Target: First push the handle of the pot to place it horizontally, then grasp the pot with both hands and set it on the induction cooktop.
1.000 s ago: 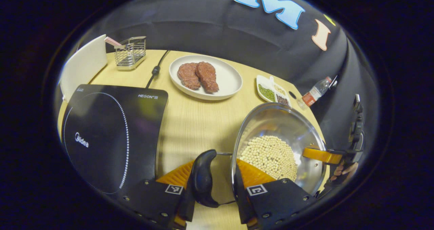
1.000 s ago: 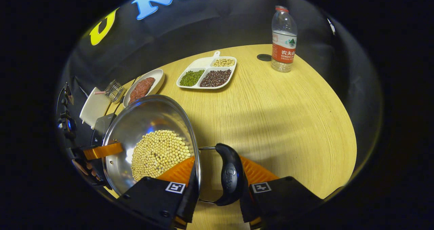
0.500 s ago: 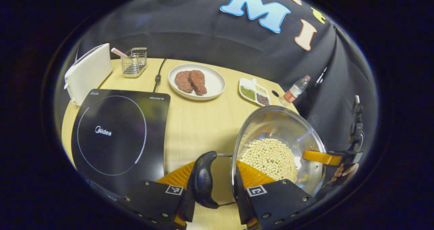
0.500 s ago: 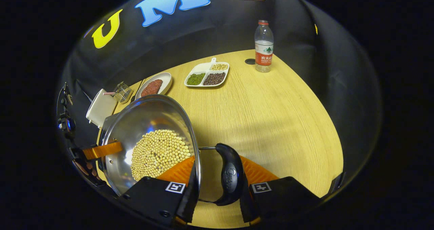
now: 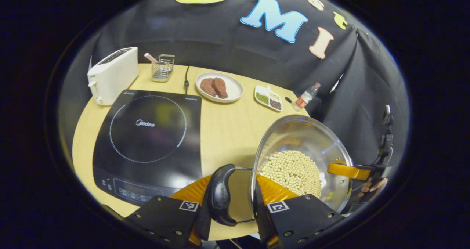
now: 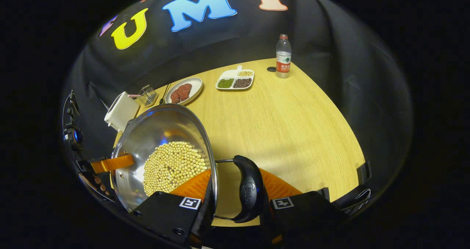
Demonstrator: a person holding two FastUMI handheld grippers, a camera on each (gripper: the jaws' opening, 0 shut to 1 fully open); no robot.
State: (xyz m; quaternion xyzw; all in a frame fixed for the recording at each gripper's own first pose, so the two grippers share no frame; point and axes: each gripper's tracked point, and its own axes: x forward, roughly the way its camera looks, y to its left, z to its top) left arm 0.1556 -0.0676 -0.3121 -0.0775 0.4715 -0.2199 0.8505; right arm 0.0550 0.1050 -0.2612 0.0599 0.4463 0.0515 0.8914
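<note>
The steel pot [image 5: 304,135] holds soybeans [image 5: 293,172] and hangs in the air well above the wooden table [image 5: 227,127]. In the left gripper view my left gripper [image 5: 231,201] is shut on the pot's black side handle [image 5: 219,195]. Across the pot, the right gripper's orange finger [image 5: 349,170] and a hand grip the far rim. In the right gripper view my right gripper [image 6: 235,197] is shut on the other black handle [image 6: 249,194] of the pot [image 6: 158,131]. The black induction cooktop [image 5: 147,139] lies below and left of the pot.
A white toaster [image 5: 112,74] and a wire basket [image 5: 162,67] stand behind the cooktop. A plate of meat [image 5: 219,87], a divided dish of beans [image 5: 268,98] and a water bottle [image 5: 306,96] line the table's far edge. The cooktop's cord [image 5: 186,78] runs back.
Both grippers have lifted the pot higher. The table, the cooktop and the dishes look smaller and farther below. The grip on both handles is unchanged.
</note>
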